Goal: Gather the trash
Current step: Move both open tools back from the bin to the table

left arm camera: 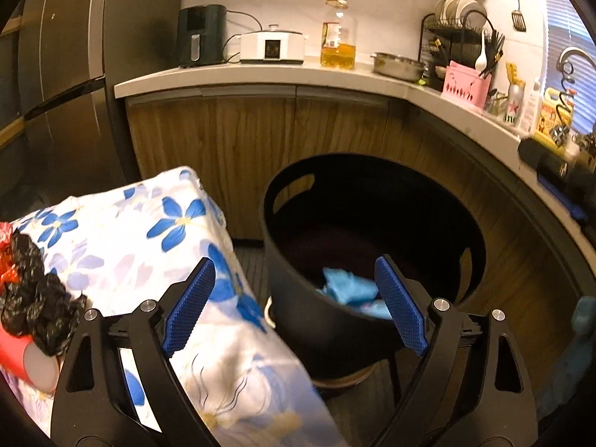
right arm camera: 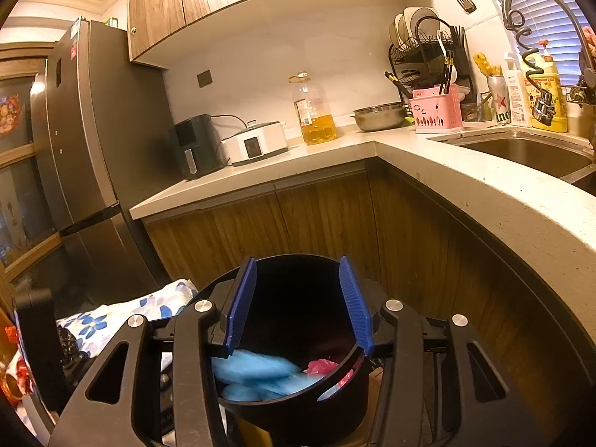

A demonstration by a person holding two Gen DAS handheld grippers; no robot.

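A black round bin (left arm camera: pixel 290 260) stands on the floor by the wooden cabinets; it also shows in the right wrist view (right arm camera: pixel 298 406). Crumpled blue trash (left arm camera: pixel 346 288) lies inside it, with a pink scrap (right arm camera: pixel 320 365) beside the blue trash (right arm camera: pixel 253 367). My left gripper (left arm camera: pixel 296 305) is open and empty, over the bin's near rim and the table edge. My right gripper (right arm camera: pixel 298 301) is open and empty, directly above the bin. A crumpled black bag (left arm camera: pixel 33 298) and red wrappers (left arm camera: pixel 7 279) lie on the floral-cloth table (left arm camera: pixel 149 246) at the left.
A dark fridge (left arm camera: pixel 56 74) stands left. The counter (right arm camera: pixel 428 156) carries an air fryer (right arm camera: pixel 193 145), a white cooker (right arm camera: pixel 257 141), an oil bottle (right arm camera: pixel 313 111), a steel bowl (right arm camera: pixel 378 115), a pink caddy (right arm camera: pixel 436 111), a dish rack and a sink (right arm camera: pixel 521 152).
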